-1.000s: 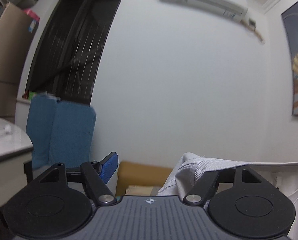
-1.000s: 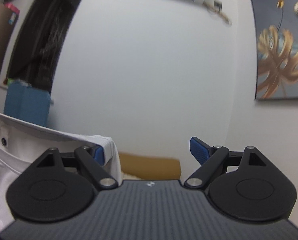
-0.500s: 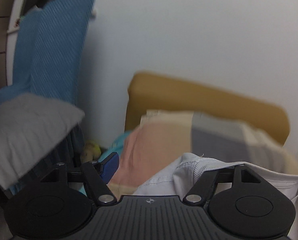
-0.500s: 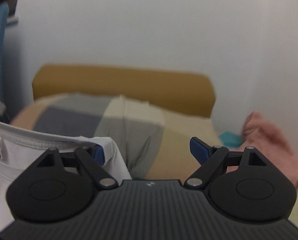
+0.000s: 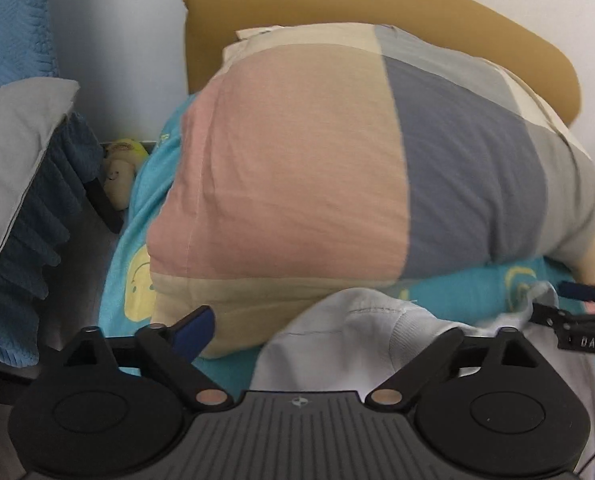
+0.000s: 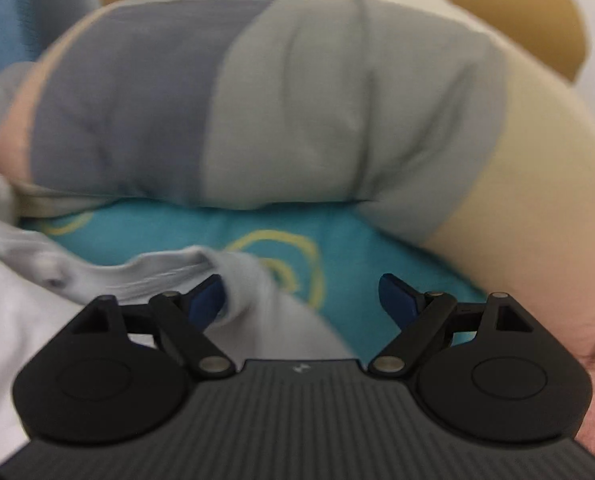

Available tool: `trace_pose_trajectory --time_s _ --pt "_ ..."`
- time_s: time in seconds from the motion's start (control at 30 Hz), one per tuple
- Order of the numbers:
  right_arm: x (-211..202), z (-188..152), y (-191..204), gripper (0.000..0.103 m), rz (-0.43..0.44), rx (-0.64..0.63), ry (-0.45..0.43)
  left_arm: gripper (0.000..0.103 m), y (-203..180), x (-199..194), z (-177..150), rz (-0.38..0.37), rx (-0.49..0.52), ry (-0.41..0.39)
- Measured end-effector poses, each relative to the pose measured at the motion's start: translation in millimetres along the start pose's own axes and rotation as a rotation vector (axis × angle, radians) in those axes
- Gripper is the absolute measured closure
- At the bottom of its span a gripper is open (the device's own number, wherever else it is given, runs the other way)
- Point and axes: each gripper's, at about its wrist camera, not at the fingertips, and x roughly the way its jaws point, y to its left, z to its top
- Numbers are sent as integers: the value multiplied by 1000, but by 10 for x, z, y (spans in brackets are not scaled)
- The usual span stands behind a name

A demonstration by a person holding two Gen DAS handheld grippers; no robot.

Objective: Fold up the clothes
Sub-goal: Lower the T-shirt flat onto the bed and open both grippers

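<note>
1. Both cameras are now pointing down at the bed. A second ago they were facing the white wall, with the air conditioner and the painting in view.
2. The patchwork quilt (image 5: 297,160) is filling most of both views. Half a second ago it was sitting low and small in the left wrist view. The mustard headboard (image 5: 337,4) is now showing only along the top edge.
3. The left gripper (image 5: 309,324) is staying spread wide, as in the earlier frames. Its left blue finger (image 5: 193,330) is showing bare, and the pale shirt (image 5: 357,332) is draping over the right finger and hiding it.
4. The right gripper (image 6: 299,286) is also keeping its two blue fingers well apart. The shirt's bunched edge is wrapping around the left finger (image 6: 207,300), while the right one is standing free of cloth.
5. The shirt is hanging between the two grippers. Its collar is now sagging in loose folds just over the teal sheet (image 6: 157,224), where a second ago it was pulled into a taut line in the air. Whether the cloth is already touching the sheet cannot be told, as the right wrist view is blurring with motion.
6. The sheet's yellow smiley prints are coming into view in front of the quilt.
7. At the left of the left wrist view, a grey cushion (image 5: 13,140) is lying on a blue cloth (image 5: 9,20), and a small plush toy (image 5: 117,176) is now showing beside the bed.
</note>
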Motion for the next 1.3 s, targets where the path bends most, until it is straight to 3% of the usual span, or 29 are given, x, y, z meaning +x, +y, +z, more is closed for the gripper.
trace_pose_trajectory --time_s 0.1,0.23,0.27,0.4,0.57,0.7,0.87,1.0,1.03,1.13,1.23,1.3 --pt "-91 30 58 18 82 27 -1 5 16 -174 -92 0 27 -15" --pt "-328 -51 197 18 59 43 -87 5 -69 -406 -327 40 93 -75" --pt "-397 -88 233 18 54 44 -105 5 -137 -474 -407 75 136 -109" --pt "-737 -334 351 18 20 52 -166 0 -570 -695 -833 361 366 -310" --pt "-1405 -949 476 18 -83 87 -230 1 -798 -825 -1097 400 241 -330" --pt "-2071 -1536 662 18 -73 152 -247 1 -982 -931 -1307 427 146 -347" --pt "-2848 -2172 937 18 -38 206 -281 1 -1223 -1066 -1500 410 162 -407" --pt "-3145 -2523 962 17 8 281 -308 1 -1172 -1106 -1480 399 61 -402" --pt "-3164 -2589 945 17 26 299 -311 1 -1143 -1132 -1472 379 23 -401" --pt "-3082 -2701 900 17 45 331 -288 3 -987 -1197 -1501 225 -96 -431" --pt "-2886 -2633 840 18 56 338 -254 26 -853 -1077 -1548 102 -182 -392" --pt "-2822 -2604 784 18 48 366 -251 47 -822 -915 -1537 63 -193 -367"
